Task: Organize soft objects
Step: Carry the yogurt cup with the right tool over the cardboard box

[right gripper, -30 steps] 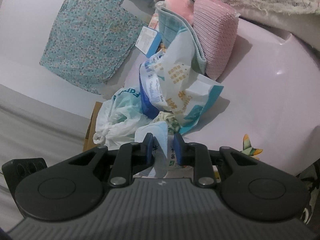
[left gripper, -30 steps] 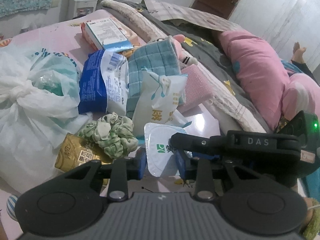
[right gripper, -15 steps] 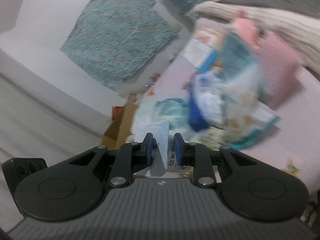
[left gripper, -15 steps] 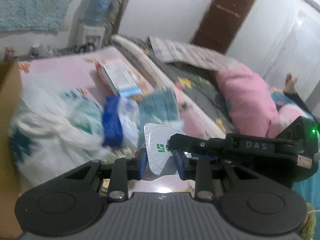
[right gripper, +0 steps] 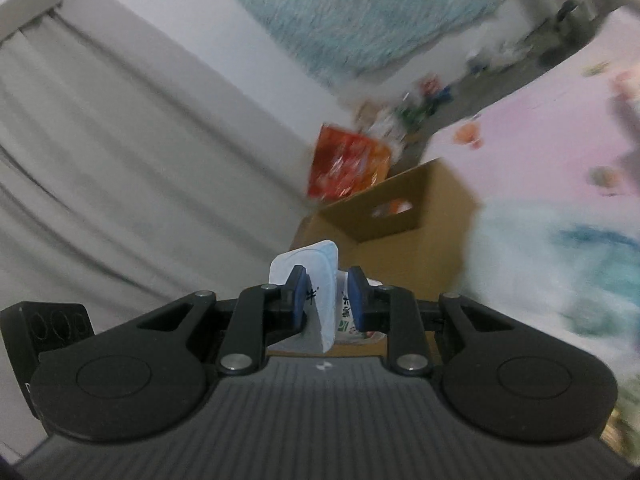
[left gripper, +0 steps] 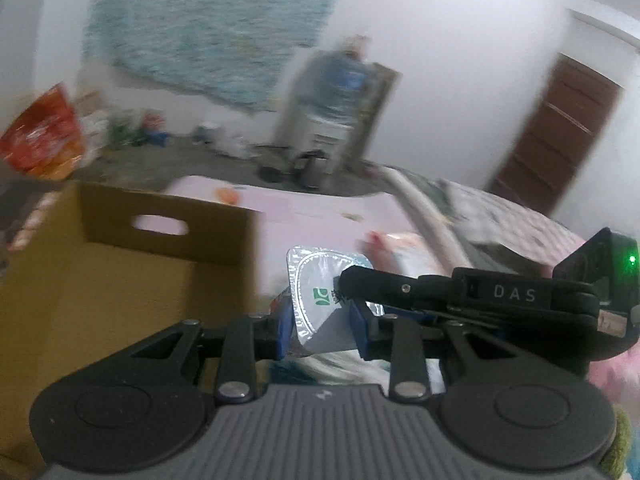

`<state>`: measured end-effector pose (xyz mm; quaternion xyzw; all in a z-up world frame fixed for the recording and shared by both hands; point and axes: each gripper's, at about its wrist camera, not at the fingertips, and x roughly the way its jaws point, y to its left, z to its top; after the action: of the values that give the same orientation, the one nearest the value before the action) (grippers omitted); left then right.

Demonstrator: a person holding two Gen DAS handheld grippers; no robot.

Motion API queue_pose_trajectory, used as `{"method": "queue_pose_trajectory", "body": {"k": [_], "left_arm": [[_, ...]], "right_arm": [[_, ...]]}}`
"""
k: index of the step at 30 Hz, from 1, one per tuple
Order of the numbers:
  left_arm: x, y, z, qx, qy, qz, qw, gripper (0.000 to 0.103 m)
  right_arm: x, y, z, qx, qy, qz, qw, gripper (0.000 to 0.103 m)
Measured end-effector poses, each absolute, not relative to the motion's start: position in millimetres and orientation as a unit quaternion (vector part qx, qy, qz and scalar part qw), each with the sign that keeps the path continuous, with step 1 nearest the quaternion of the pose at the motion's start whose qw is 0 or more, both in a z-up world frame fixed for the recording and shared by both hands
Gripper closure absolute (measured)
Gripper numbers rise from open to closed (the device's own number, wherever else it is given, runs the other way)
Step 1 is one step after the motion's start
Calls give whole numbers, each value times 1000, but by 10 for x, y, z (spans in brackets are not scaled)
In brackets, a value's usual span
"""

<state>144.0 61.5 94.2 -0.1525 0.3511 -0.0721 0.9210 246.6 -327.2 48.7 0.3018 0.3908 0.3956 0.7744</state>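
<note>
Left wrist view shows the left tool (left gripper: 320,330) closed on a small silver pouch (left gripper: 320,300) with a green mark on it. The blue fingers (left gripper: 282,330) press on both sides of the pouch. The right tool (left gripper: 460,294) reaches in from the right side and grips the same pouch near its top edge. So both tools have hold of one pouch, and it hangs in the air between them. To the left and just behind it is an open cardboard box (left gripper: 160,224) with a hand hole cut in its side. The pouch is beside the box, not inside it. The pink bed (left gripper: 320,208) lies behind. An orange snack bag (left gripper: 40,136) is far off on the left. Much of this view is blurry.

Right wrist view shows the right tool (right gripper: 326,300) pinching the pouch (right gripper: 320,280), which is seen edge-on here. The cardboard box (right gripper: 404,216) sits just past the pouch, with its open top facing up. The orange snack bag (right gripper: 348,164) is behind the box. A white and blue plastic bag (right gripper: 560,264) lies on the pink bed (right gripper: 540,128) to the right, but it is too blurry to see well.
</note>
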Motion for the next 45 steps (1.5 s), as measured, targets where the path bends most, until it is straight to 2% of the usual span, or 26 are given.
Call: {"method": "queue_pose_trajectory", "body": {"k": [14,26,34,39,45], "left_arm": [[2496,2102,466,-197,428,57,880,73],[2871,2326,70,-169,458,119,864,72],[2948,2306,-114,-180,473,122,854,57],[2903,2278,-73,-177,456,116,865,52],[2828,2224,63,-180,439,114,873,46]], "right_arm": [[3793,-1462,83,285,533,404,687,81],[4201,-948,-522,277,573,381,670,79],[4281,-938,-806,285,588,362,665,74],[4323,-985,-860,303,584,360,661,69],[4328,-1029,-802,312,574,361,665,68]]}}
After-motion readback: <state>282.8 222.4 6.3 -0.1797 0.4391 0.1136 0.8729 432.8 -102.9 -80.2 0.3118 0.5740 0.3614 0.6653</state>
